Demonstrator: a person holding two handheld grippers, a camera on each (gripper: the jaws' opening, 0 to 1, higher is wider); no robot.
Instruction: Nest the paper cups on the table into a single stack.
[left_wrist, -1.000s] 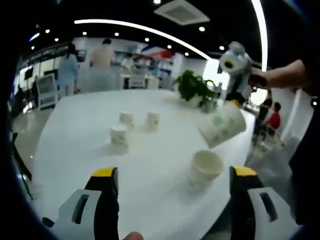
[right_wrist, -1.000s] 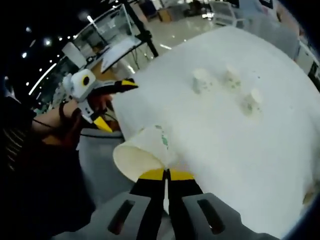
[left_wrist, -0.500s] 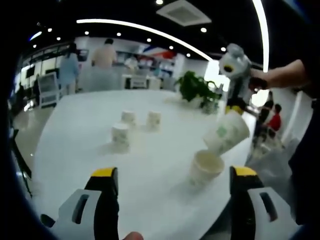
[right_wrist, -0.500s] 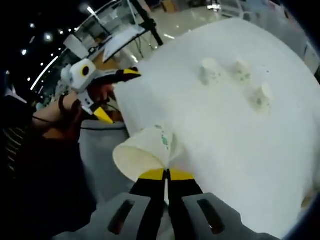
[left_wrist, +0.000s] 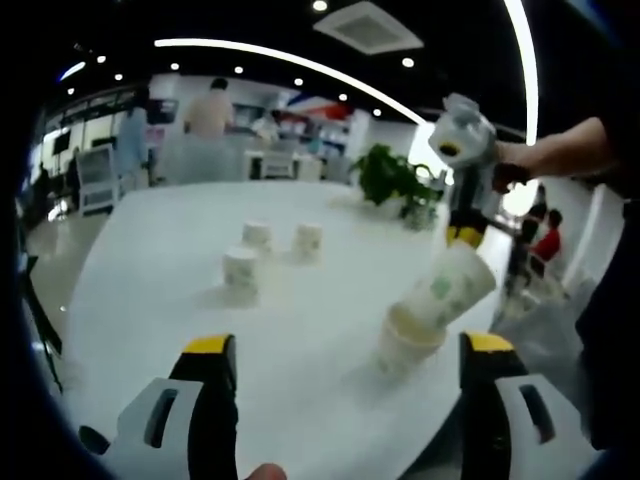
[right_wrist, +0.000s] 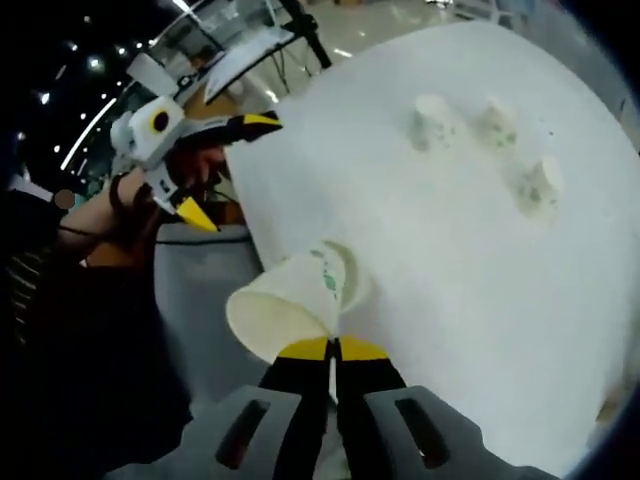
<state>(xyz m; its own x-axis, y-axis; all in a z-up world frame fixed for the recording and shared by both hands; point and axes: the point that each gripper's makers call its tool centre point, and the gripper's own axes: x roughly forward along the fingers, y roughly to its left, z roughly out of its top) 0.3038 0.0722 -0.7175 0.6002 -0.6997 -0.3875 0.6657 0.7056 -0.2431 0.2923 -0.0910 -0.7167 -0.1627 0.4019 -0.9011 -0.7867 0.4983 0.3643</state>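
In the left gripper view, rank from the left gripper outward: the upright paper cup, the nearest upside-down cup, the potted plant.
1. Upright white paper cup, near right, another cup tilted into it.
2. Upside-down paper cup, centre-left.
3. Green potted plant, far right edge of the table.

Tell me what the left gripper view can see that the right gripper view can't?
Left gripper view alone: a potted plant and people standing beyond the table. Right gripper view alone: the held cup's open mouth and the shut right tongs pinching its rim. Both: that cup tilted into the standing cup, plus three more cups farther off.
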